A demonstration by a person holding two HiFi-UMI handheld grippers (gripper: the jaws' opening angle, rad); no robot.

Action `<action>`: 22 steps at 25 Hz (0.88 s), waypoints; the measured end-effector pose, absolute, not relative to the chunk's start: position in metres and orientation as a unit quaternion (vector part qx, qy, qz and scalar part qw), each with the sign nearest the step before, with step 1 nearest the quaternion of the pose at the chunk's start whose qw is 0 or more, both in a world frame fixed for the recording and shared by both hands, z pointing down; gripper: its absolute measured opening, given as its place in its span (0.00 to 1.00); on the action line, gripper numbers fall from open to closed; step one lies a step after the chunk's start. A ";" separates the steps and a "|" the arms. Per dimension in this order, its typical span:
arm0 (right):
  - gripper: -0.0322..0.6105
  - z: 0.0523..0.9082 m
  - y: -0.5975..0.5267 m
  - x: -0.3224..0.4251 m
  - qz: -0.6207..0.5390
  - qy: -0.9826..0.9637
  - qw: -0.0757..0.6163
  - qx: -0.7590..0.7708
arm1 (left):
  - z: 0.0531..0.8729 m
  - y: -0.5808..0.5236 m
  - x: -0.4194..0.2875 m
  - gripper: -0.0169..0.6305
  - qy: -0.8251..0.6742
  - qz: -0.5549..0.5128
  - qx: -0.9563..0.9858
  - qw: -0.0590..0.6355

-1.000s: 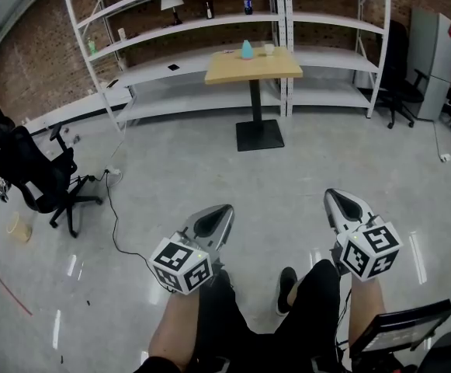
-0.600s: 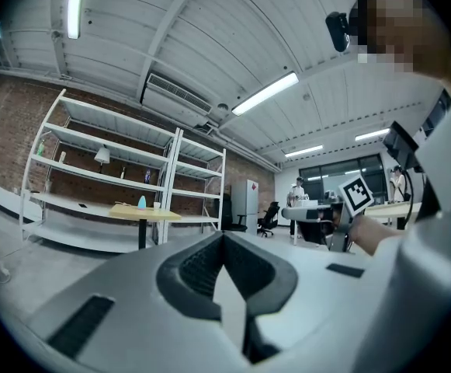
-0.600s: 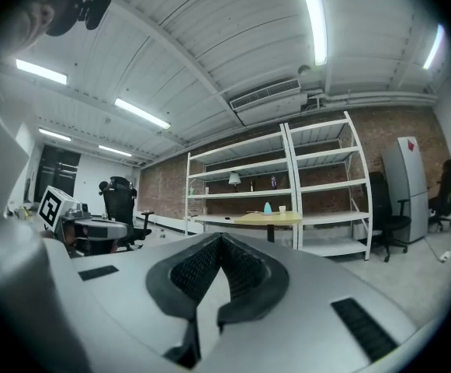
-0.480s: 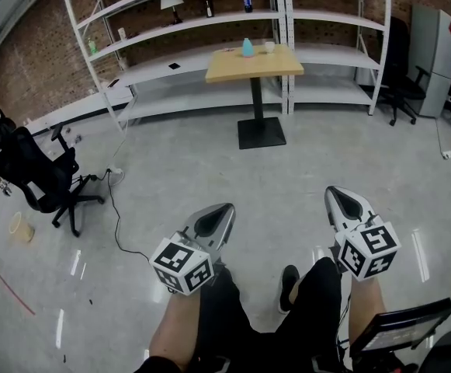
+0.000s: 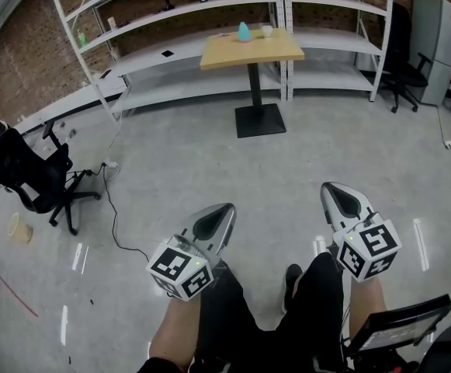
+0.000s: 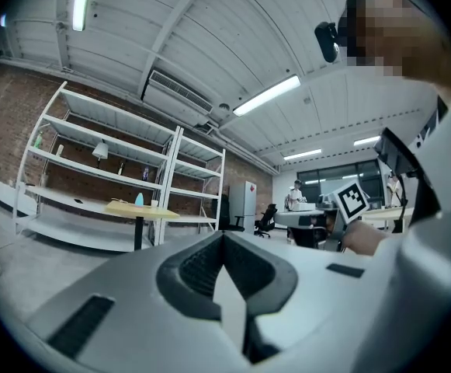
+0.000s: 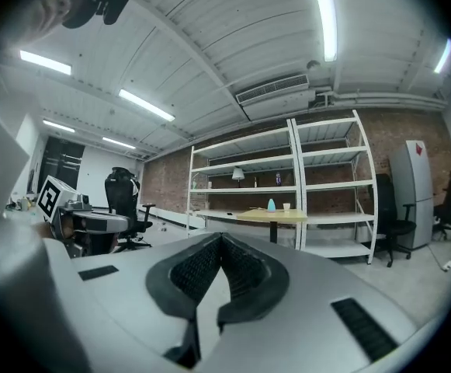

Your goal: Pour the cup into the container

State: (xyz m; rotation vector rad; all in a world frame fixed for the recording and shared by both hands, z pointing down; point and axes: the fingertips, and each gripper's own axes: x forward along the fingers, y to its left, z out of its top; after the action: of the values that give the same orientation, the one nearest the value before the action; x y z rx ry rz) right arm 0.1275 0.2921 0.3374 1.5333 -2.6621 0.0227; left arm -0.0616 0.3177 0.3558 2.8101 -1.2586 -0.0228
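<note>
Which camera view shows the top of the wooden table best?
The head view: it looks down on the whole table top. The left and right gripper views show it only edge-on, as a thin distant strip.

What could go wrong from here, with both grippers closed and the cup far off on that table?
1. The left gripper and right gripper are both shut and empty; unless they open before the small white cup, they could knock it over.
2. The cup stands close beside the light-blue bottle-shaped container on the square wooden table; a wide reach might tip either.
3. A thin black cable trails over the grey floor just left of the left gripper: a possible trip hazard.
</note>
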 end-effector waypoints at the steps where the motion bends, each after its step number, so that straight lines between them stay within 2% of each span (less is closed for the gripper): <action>1: 0.05 0.336 0.288 0.123 0.005 -0.868 0.034 0.496 | 0.354 0.313 -0.063 0.03 -0.410 -0.009 0.912 0.030; 7: 0.05 0.330 0.266 0.105 0.004 -0.879 0.031 0.476 | 0.345 0.283 -0.069 0.03 -0.409 -0.005 0.912 0.024; 14: 0.05 0.312 0.210 0.115 -0.005 -0.872 0.005 0.490 | 0.330 0.223 -0.058 0.03 -0.389 0.012 0.921 -0.002; 22: 0.05 0.306 0.143 0.127 0.000 -0.873 -0.010 0.487 | 0.325 0.159 -0.043 0.03 -0.382 0.010 0.924 0.003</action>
State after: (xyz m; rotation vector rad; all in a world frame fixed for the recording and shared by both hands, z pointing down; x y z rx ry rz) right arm 0.1275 0.1430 0.3062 1.5387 -2.7608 0.0009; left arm -0.0426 0.1589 0.3245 2.8977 -1.1971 0.0320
